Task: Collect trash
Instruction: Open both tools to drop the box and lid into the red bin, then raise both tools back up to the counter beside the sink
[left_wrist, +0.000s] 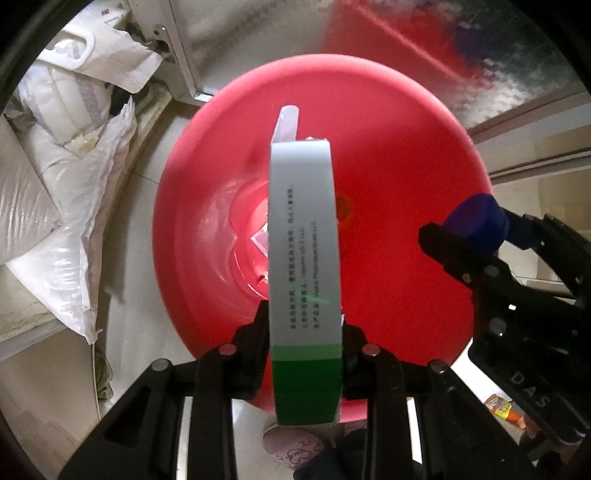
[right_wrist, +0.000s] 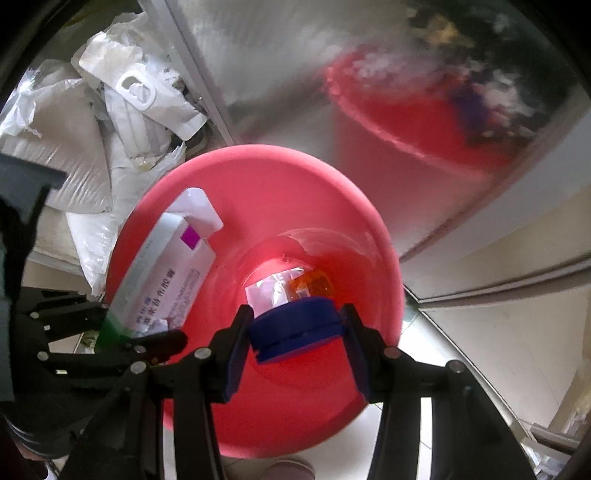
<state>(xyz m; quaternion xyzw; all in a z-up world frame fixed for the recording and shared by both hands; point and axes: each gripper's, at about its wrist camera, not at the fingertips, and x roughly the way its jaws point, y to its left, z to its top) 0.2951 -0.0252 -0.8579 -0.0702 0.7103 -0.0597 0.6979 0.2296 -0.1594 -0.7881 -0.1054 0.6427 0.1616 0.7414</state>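
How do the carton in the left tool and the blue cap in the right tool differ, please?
The carton is long, flat-sided, white with a green end; the blue cap is short, round and one colour. The carton bears printed text; the cap shows none. Both are clamped above the red bin.

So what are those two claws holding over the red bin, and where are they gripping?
The left gripper holds a medicine box by its green end. The right gripper holds a blue cap by its sides.
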